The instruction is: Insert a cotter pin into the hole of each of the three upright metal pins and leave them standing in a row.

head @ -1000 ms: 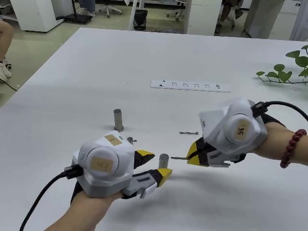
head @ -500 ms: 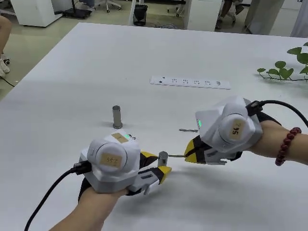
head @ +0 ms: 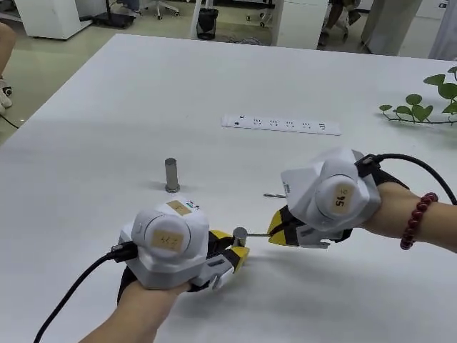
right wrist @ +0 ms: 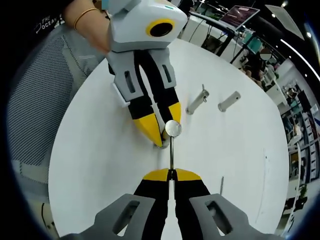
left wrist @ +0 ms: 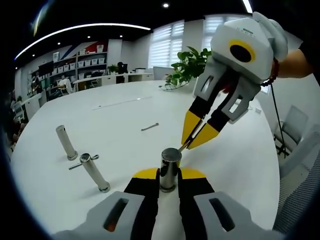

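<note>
Farthest left, the bare pin (head: 171,175) stands upright, and near it the fitted pin (left wrist: 94,172) has a cotter through its head. The left gripper (head: 230,246) has its jaws clamped on the middle pin (left wrist: 170,167), steadying it upright. From the right, the right gripper (head: 278,232), jaws pinched together on the cotter pin (right wrist: 171,152), aims its tip at that pin's head; whether it has entered the hole I cannot tell. This looks like the second insertion. The next move calls for a straight, level push through. The spare cotter pin (head: 274,194) lies just beyond.

White bench (head: 143,93) in an open office, pale floor (head: 43,71) and black bin (head: 207,23) beyond its far edge, blinded windows (left wrist: 165,42), ceiling strip light (left wrist: 80,27) lit.
</note>
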### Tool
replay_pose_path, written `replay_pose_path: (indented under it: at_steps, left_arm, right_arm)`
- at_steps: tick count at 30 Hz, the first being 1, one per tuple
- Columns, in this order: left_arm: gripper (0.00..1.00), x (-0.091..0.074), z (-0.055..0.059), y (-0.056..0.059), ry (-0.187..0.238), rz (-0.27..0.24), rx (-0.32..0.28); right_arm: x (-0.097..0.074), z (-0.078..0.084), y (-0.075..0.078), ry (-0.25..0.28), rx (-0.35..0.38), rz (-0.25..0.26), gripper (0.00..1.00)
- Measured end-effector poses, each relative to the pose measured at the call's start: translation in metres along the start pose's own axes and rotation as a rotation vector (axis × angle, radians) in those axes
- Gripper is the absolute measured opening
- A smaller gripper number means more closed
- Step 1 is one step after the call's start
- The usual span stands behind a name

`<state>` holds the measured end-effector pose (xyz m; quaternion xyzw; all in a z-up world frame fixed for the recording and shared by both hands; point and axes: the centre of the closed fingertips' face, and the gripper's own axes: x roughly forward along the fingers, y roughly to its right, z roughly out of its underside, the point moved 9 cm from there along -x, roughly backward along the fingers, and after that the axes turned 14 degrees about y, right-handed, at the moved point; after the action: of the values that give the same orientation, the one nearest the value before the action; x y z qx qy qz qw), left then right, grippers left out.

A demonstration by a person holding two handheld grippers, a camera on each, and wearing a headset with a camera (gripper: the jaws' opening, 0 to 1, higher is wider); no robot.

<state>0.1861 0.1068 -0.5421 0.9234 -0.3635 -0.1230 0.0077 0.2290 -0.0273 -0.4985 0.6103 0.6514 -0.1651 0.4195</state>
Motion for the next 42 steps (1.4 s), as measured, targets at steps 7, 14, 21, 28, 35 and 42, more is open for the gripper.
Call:
replay_pose_path:
  at_steps: [7,14,21,28,35,42]
  left_arm:
    - [0.1,0.0,0.001,-0.001,0.001,0.021,0.022]
    - [0.1,0.0,0.001,-0.002,-0.001,0.049,0.041]
    - [0.1,0.0,0.001,-0.004,-0.003,0.071,0.056]
    - [0.1,0.0,0.002,-0.004,0.003,0.07,0.048]
    - [0.1,0.0,0.002,-0.005,0.005,0.079,0.051]
    - [0.1,-0.001,0.002,-0.005,0.002,0.094,0.068]
  right_arm:
    - [-0.002,-0.003,-0.001,-0.008,0.011,-0.006,0.0]
    - [-0.005,-0.007,-0.002,-0.014,0.015,-0.008,0.0]
    - [-0.007,-0.01,-0.003,0.003,0.045,-0.004,0.0]
    - [-0.011,-0.016,-0.004,0.021,0.054,0.0,0.0]
    - [-0.012,-0.014,-0.005,0.032,0.079,0.006,0.0]
    - [-0.011,-0.007,-0.004,0.093,0.121,0.002,0.0]
